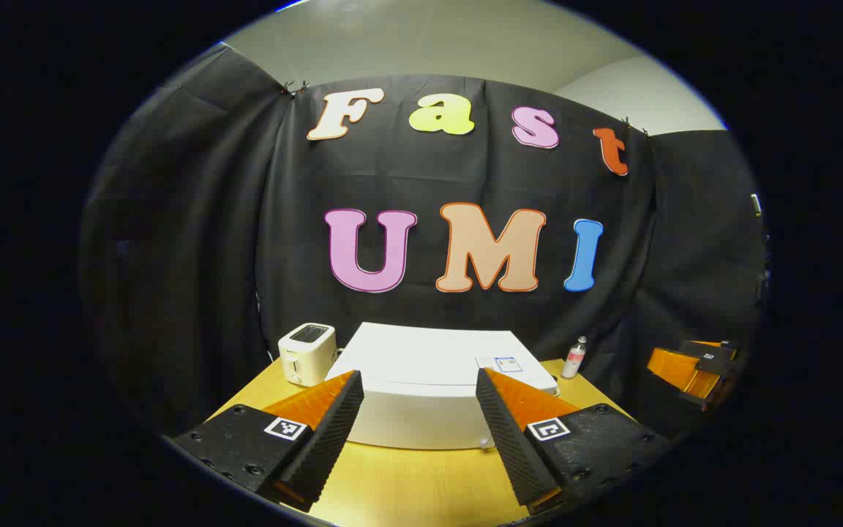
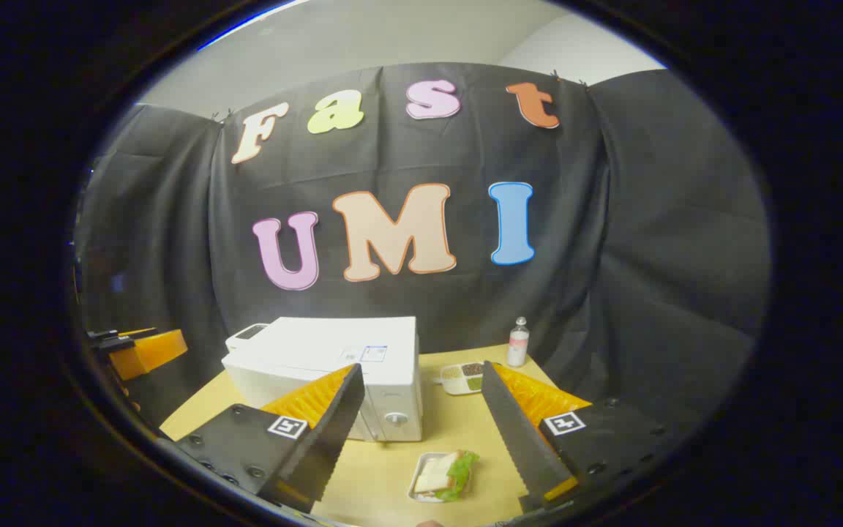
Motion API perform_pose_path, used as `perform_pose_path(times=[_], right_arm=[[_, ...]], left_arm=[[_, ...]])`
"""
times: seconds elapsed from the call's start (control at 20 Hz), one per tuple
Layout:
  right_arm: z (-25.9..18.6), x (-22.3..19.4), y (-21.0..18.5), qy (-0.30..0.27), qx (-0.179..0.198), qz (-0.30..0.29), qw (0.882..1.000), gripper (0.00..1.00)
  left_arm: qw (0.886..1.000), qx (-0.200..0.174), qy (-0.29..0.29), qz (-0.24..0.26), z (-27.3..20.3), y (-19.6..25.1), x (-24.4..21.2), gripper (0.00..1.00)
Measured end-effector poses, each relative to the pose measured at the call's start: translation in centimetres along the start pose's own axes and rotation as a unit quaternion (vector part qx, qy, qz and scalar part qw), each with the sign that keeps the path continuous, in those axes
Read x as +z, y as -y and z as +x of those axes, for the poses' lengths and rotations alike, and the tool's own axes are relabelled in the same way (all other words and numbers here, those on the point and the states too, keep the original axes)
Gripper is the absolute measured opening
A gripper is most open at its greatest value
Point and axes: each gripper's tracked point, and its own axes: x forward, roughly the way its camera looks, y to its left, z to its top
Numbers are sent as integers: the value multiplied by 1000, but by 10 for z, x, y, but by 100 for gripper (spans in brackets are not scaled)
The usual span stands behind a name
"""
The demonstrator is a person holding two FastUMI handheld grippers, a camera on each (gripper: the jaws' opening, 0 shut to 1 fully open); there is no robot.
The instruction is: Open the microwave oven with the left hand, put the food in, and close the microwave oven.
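A white microwave stands on the wooden table straight ahead of my left gripper, which is open, holds nothing and hangs short of it. In the right gripper view the microwave is at the left with its door shut and a knob on its front. A sandwich with lettuce on a small tray lies on the table below and between the fingers of my right gripper, which is open and holds nothing.
A white toaster stands left of the microwave. A small bottle and a compartment tray of food sit behind and right of it. The other gripper hangs off the table's right edge.
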Motion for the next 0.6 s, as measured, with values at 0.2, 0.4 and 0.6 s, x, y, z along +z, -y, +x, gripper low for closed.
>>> perform_pose_path(times=[0.2,0.4,0.6], right_arm=[[0,9,10,7,3,9,1000,95],[-1,11,20,9,4,6,1000,100],[-2,13,23,10,11,-6,1000,100]], left_arm=[[1000,7,2,-6,1,6,0,89],[1000,6,-8,-18,-1,15,-8,99],[999,7,-13,-34,-1,20,-10,94]])
